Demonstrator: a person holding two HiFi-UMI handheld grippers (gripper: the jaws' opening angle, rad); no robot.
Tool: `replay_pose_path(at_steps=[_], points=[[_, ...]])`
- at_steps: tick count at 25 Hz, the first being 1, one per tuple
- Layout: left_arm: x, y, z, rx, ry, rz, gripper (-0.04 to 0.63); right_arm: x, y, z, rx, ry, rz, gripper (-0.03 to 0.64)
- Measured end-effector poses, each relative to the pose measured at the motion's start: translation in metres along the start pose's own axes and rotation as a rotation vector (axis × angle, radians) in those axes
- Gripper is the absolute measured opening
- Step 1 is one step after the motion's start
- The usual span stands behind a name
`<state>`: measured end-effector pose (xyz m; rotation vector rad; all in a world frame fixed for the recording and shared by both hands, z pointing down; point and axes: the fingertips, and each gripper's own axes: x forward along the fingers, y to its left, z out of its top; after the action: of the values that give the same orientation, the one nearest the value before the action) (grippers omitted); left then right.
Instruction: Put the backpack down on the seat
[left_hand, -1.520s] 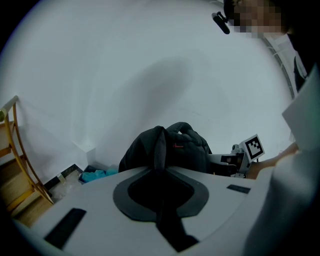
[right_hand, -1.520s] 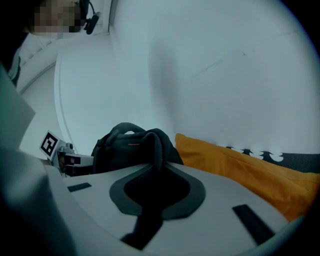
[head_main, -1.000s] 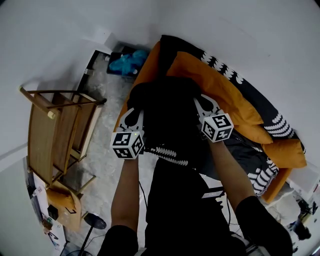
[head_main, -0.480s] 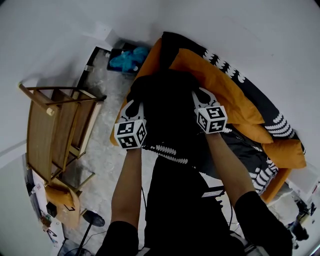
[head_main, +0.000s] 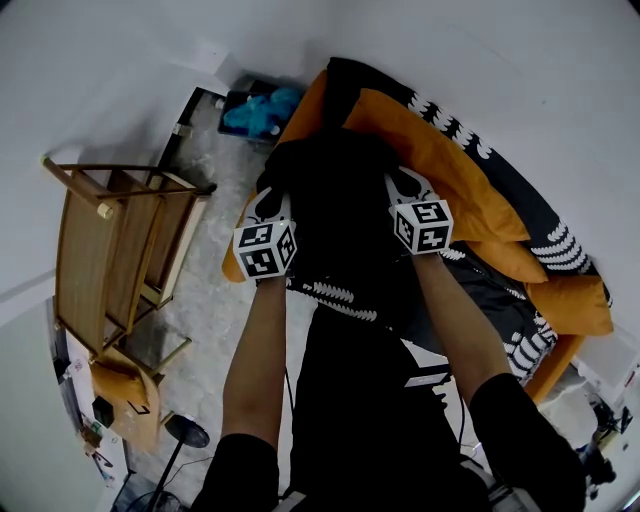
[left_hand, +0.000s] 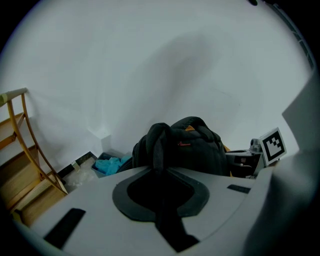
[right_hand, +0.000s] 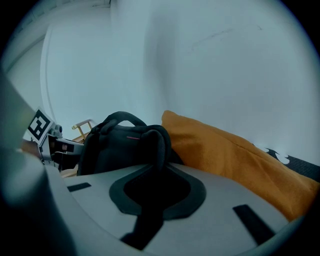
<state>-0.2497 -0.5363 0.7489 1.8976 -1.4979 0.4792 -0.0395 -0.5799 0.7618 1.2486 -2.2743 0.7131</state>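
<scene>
A black backpack (head_main: 335, 205) hangs between my two grippers, low over the orange sofa seat (head_main: 236, 262). My left gripper (head_main: 270, 206) is shut on the backpack's left shoulder strap (left_hand: 159, 150), which runs up out of the closed jaws. On the other side my right gripper (head_main: 402, 186) is shut on the right strap (right_hand: 160, 150). In the left gripper view the backpack (left_hand: 192, 147) fills the middle, and the right gripper view has the backpack (right_hand: 117, 145) beside an orange back cushion (right_hand: 225, 155). Whether the bag's bottom touches the seat is hidden.
A wooden folding chair (head_main: 115, 260) stands on the floor to the left. A bin with something blue (head_main: 258, 108) sits by the wall at the sofa's end. A black-and-white patterned blanket (head_main: 530, 225) drapes the sofa back. White walls close in behind.
Both grippers and the backpack have shifted away from me toward the sofa and sunk a little. The grip on both straps is unchanged.
</scene>
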Motion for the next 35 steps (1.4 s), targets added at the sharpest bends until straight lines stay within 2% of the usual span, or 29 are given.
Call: replay_pose_path(at_steps=[4, 8, 12, 20, 23, 28, 35], points=[[-0.005, -0.002, -0.003, -0.018, -0.012, -0.012, 0.060, -0.006, 0.000, -0.004, 0.010, 0.019, 0.014, 0.052], [-0.014, -0.001, -0.009, -0.031, -0.005, -0.003, 0.110, -0.014, 0.001, -0.007, 0.022, 0.036, 0.017, 0.099], [-0.023, -0.004, -0.012, -0.020, 0.007, 0.005, 0.117, -0.026, -0.003, -0.007, 0.015, 0.048, 0.024, 0.122], [-0.060, -0.005, -0.023, -0.006, 0.016, 0.049, 0.156, -0.066, 0.001, -0.003, 0.006, 0.031, 0.032, 0.124], [-0.081, -0.004, -0.019, -0.021, -0.016, 0.072, 0.155, -0.086, 0.002, 0.006, 0.003, -0.004, 0.036, 0.104], [-0.116, -0.010, 0.008, -0.003, -0.088, 0.085, 0.133, -0.113, 0.012, 0.029, -0.010, -0.064, 0.057, 0.077], [-0.178, -0.045, 0.057, 0.022, -0.237, 0.063, 0.067, -0.181, 0.047, 0.090, -0.037, -0.236, 0.119, 0.051]])
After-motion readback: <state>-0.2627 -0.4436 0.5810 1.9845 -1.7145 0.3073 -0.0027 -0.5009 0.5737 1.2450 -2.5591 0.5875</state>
